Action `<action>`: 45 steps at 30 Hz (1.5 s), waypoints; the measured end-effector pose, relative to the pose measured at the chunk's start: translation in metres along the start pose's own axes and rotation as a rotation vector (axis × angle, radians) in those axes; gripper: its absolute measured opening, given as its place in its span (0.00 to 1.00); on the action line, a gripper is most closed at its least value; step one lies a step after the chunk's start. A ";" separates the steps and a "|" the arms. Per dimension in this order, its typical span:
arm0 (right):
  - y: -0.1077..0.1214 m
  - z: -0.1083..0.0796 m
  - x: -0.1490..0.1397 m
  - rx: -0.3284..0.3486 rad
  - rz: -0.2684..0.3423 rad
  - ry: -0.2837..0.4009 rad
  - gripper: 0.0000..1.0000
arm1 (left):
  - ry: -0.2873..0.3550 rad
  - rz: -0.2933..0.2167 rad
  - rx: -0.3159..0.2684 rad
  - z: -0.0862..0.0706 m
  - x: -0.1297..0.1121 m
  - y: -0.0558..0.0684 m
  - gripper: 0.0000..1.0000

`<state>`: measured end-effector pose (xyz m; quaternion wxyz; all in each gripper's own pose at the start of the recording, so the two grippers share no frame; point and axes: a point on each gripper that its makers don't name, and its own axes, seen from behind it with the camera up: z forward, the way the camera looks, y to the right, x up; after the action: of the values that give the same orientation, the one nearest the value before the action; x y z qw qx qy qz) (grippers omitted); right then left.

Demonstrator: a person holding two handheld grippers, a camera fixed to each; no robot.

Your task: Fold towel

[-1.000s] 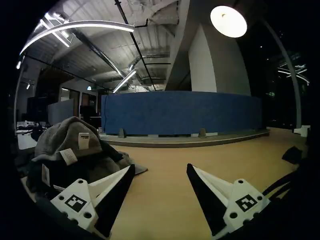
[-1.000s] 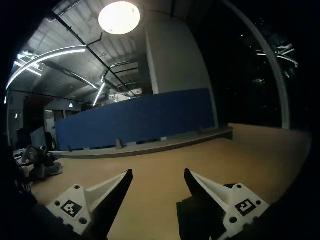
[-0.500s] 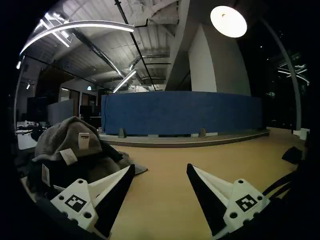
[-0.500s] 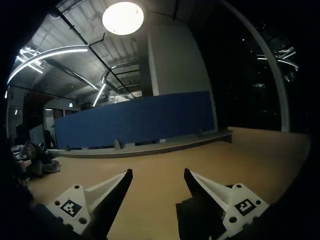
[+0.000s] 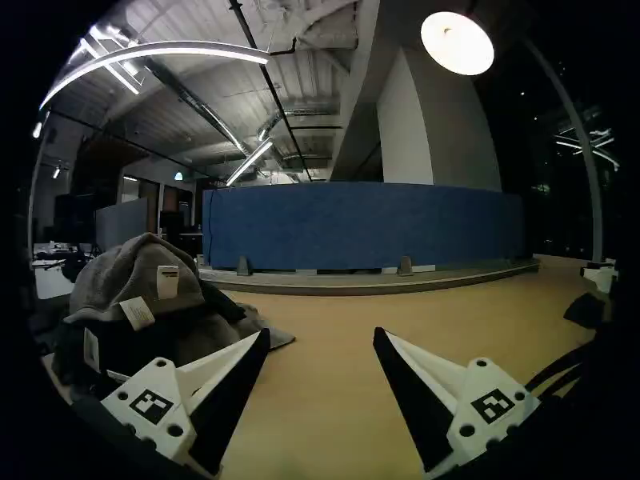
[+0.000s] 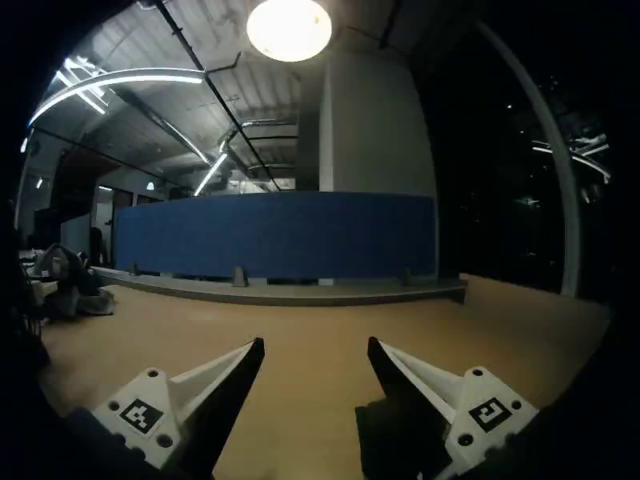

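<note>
Two hand-held grippers, both spread wide, nothing between the fingers. The left hand-held gripper [image 5: 320, 332] points across the tabletop [image 5: 344, 308]. The grey towel [image 5: 132, 276] lies heaped on the tabletop just beyond its left finger, white tags showing. It is crumpled into a mound, so long axis and heading cannot be told. The right hand-held gripper [image 6: 316, 342] points along the same tabletop.

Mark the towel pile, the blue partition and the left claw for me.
towel pile [image 5: 132, 276]: left gripper view, on the grey top fold.
blue partition [image 5: 360, 224]: left gripper view, on the middle of its face.
left claw [image 5: 320, 332]: left gripper view, midway between its open fingertips.
</note>
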<state>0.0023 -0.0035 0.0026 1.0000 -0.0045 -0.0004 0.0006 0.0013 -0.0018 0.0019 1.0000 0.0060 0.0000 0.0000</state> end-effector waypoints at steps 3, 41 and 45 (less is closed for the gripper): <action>0.001 0.000 0.001 -0.005 -0.002 0.000 1.00 | 0.000 0.000 0.000 0.000 0.000 0.000 0.96; 0.000 0.000 -0.002 -0.005 -0.002 0.001 1.00 | 0.000 0.000 0.000 0.000 0.000 0.001 0.96; 0.000 0.000 -0.002 -0.005 -0.002 0.001 1.00 | 0.000 0.000 0.000 0.000 -0.001 0.001 0.96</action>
<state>0.0000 -0.0032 0.0029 1.0000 -0.0072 0.0000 -0.0004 0.0006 -0.0010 0.0019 1.0000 0.0060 0.0000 -0.0001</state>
